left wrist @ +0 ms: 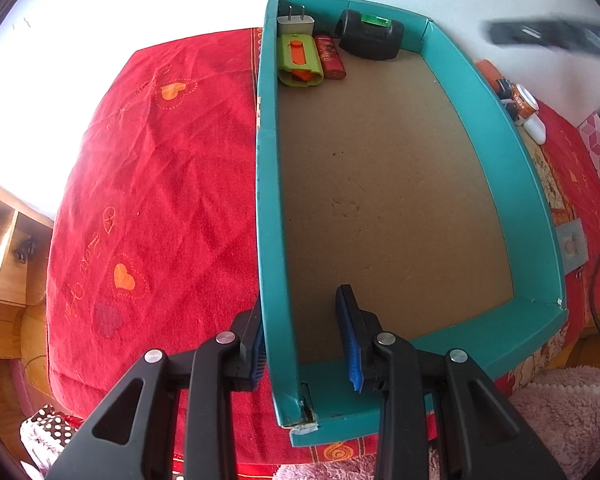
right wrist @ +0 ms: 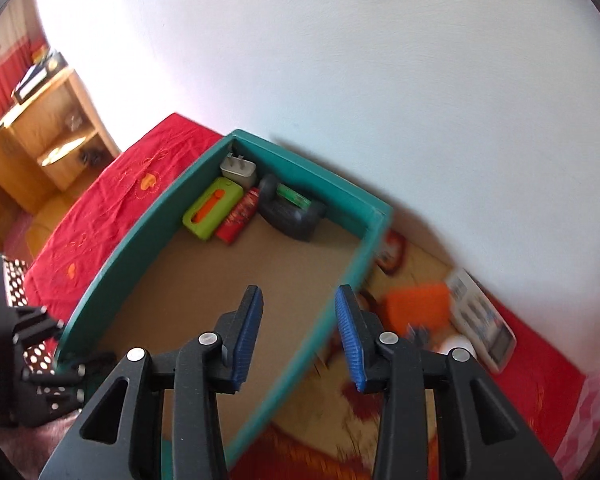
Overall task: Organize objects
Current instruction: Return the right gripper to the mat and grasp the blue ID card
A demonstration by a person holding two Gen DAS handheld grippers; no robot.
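Underneath, red heart-patterned cloth [left wrist: 148, 184], white wall [right wrist: 380, 80].

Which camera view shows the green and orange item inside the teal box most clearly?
The left wrist view. There the green and orange item is sharp, lying beside the white plug in the teal box. The right wrist view shows it too, but motion-blurred.
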